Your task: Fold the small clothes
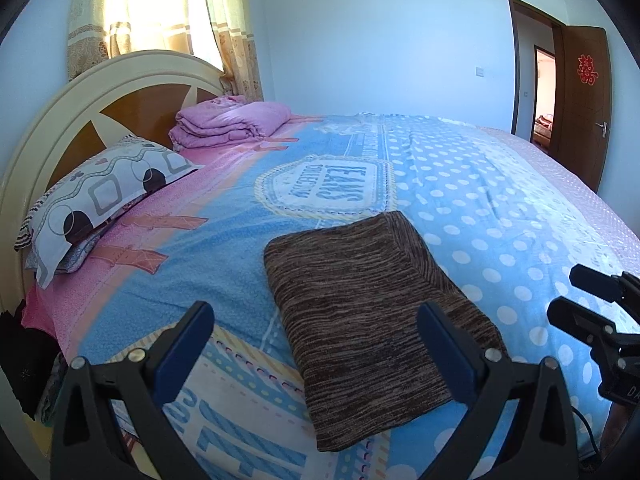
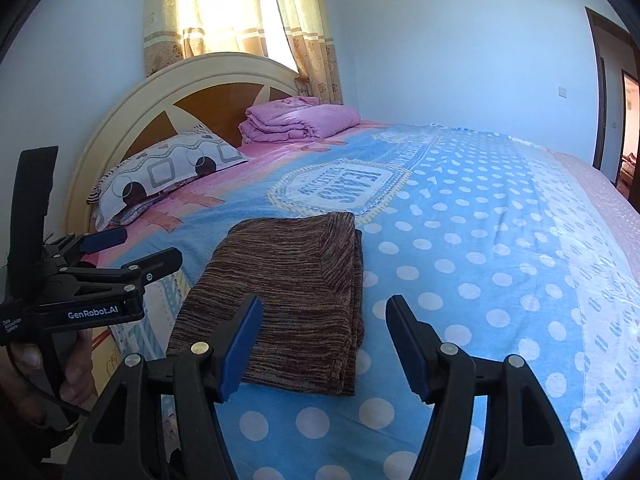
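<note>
A brown striped knit garment (image 1: 360,280) (image 2: 288,280) lies folded into a neat rectangle on the blue dotted bedspread (image 1: 480,200) (image 2: 480,240). My left gripper (image 1: 316,312) hovers over the garment's near left part, jaws wide open with nothing between them and clear of the cloth. My right gripper (image 2: 325,304) is held over the garment's near right corner, also open and empty. Each gripper shows in the other's view: the right gripper (image 1: 566,292) at the right edge, the left gripper (image 2: 148,246) at the left, held by a hand (image 2: 76,368).
A patterned pillow (image 1: 104,196) (image 2: 168,168) and a folded pink quilt (image 1: 232,124) (image 2: 300,120) lie by the round headboard (image 1: 120,80). A brown door (image 1: 580,100) stands open at the far right. Dark items (image 1: 24,360) hang beside the bed's left edge.
</note>
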Tool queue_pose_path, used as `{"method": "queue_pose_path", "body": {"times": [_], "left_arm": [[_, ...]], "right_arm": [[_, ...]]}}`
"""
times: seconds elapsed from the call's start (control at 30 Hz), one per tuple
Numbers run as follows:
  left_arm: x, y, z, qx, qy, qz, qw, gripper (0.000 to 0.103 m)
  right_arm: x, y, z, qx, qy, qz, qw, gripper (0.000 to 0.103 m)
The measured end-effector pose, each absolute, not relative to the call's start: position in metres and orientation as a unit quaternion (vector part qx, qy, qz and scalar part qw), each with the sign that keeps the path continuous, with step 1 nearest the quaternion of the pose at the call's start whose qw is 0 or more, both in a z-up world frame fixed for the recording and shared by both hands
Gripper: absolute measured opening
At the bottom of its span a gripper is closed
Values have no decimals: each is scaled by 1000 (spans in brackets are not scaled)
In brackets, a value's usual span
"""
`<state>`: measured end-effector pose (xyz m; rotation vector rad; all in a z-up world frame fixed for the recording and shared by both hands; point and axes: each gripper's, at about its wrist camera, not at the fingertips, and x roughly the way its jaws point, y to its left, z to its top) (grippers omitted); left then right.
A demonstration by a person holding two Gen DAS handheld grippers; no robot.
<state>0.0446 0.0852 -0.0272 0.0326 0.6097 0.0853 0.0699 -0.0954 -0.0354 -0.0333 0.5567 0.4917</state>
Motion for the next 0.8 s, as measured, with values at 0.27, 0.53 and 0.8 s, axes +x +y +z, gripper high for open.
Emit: {"method": "queue_pose_path", "body": {"times": [0.27, 0.53, 0.8], "left_arm": [[44, 85, -27, 16, 301, 43, 953, 103], [45, 85, -27, 16, 303, 46, 952, 103], [45, 87, -28, 14, 304, 46, 951, 103]], "right_arm": [[68, -95, -36, -16, 274, 241, 931, 65], [66, -95, -36, -16, 271, 242, 931, 65], [64, -96, -38, -17, 274, 246, 930, 65]]}}
